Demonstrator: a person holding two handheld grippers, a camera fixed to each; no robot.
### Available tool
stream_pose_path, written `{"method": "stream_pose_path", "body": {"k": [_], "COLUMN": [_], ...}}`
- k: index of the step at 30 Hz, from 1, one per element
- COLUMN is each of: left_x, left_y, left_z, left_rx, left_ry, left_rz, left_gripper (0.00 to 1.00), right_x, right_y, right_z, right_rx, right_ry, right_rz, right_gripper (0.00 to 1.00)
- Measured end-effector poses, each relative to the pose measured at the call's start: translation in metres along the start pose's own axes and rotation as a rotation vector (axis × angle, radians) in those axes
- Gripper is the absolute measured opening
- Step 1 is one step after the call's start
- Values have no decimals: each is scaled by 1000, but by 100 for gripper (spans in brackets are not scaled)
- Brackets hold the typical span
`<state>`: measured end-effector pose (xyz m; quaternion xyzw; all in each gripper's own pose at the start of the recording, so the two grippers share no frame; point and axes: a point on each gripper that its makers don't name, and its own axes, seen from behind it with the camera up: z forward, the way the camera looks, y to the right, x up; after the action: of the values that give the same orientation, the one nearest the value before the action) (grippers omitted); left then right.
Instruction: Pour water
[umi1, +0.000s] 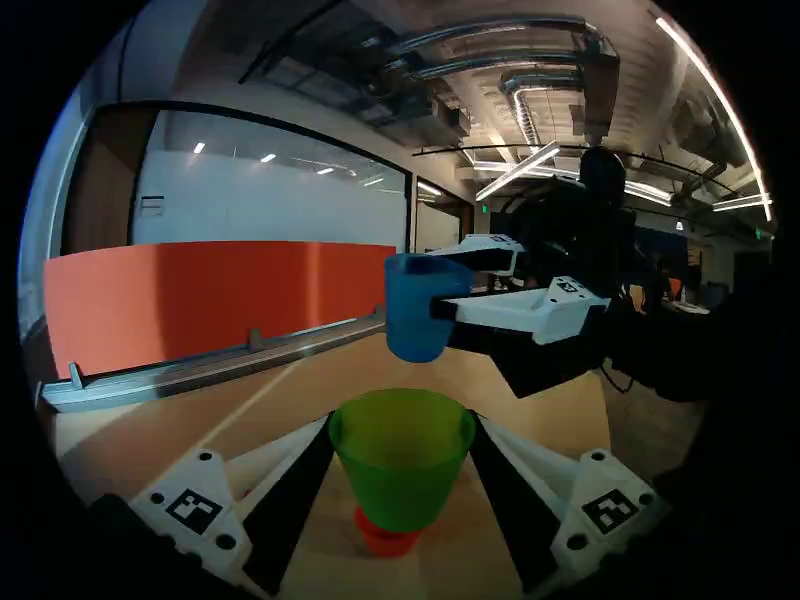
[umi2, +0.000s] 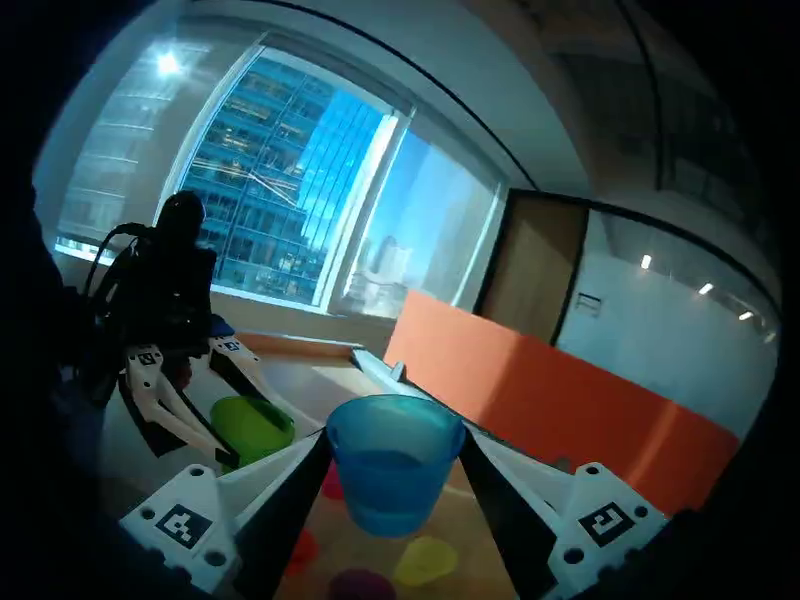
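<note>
Tongs on both sides are loaded. Left tongs (umi1: 402, 440) clamp a green cup (umi1: 402, 470), both fingers pressed to its sides, mouth up, held over the wooden table (umi1: 230, 420). An orange-red piece (umi1: 385, 540) peeks out right under its base. Beyond and higher, the right tongs (umi1: 440, 285) carry a blue cup (umi1: 415, 310), roughly upright and clear of the green cup.

Over in the right gripper view, the right tongs grip the blue cup by both sides, mouth up. I cannot tell whether water is inside. The green cup sits lower left. Down on the table lie a yellow disc (umi2: 425, 560) and a purple disc (umi2: 360, 582).
</note>
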<state>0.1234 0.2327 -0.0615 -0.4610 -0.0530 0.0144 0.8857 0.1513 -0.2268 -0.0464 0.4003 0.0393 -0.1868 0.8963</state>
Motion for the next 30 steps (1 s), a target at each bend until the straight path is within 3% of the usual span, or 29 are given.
{"method": "stream_pose_path", "body": {"k": [16,30], "left_x": [1,4], "left_y": [10,12], "left_z": [3,4], "left_rx": [-30,-40], "left_ry": [5,15], "left_rz": [15,16], "left_gripper": [90,90], "right_x": [31,46], "right_y": [5,11], "right_z": [4,16], "right_rx": [-12,-11], "right_ry": [36,44], "right_rz": [-207,-353], "right_gripper": [91,91]}}
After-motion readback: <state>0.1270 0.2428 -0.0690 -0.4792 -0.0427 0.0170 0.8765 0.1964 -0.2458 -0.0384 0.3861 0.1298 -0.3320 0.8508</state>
